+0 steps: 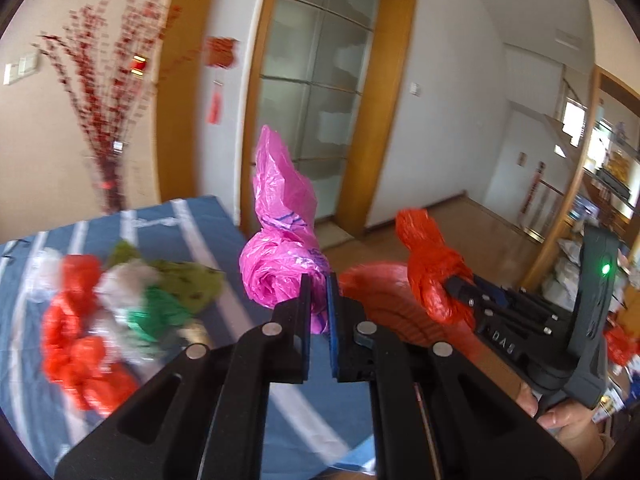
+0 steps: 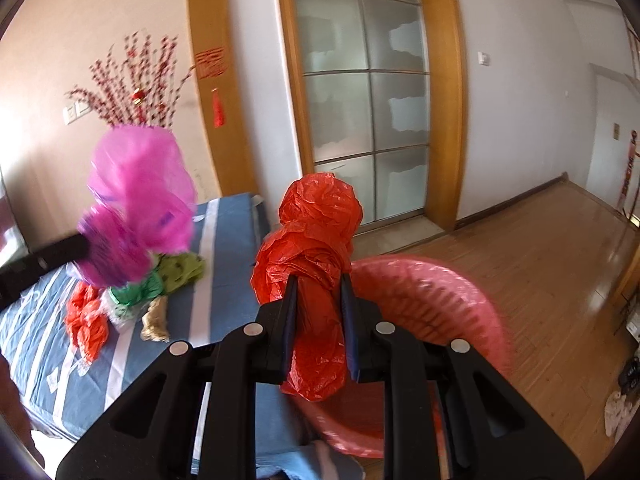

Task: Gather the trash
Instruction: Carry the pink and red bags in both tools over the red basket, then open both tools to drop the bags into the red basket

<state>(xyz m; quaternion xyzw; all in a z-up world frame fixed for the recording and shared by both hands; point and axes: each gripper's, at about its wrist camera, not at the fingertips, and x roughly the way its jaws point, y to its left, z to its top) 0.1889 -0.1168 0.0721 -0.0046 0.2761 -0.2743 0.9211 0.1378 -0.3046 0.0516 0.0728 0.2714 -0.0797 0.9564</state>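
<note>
Left wrist view: your left gripper pinches the pink bag at its knotted base.
Pink bag: light, soft, slippery film; its long axis points to 12 o'clock.
Trash pile: loose bags on the striped table, at 9 o'clock.
Right gripper: its tongs press on the red bag mid-body.
Red bag: crumpled, weightless-looking, upright, tip at 12 o'clock.
Pink basket: just beside, at 3 o'clock.
</note>
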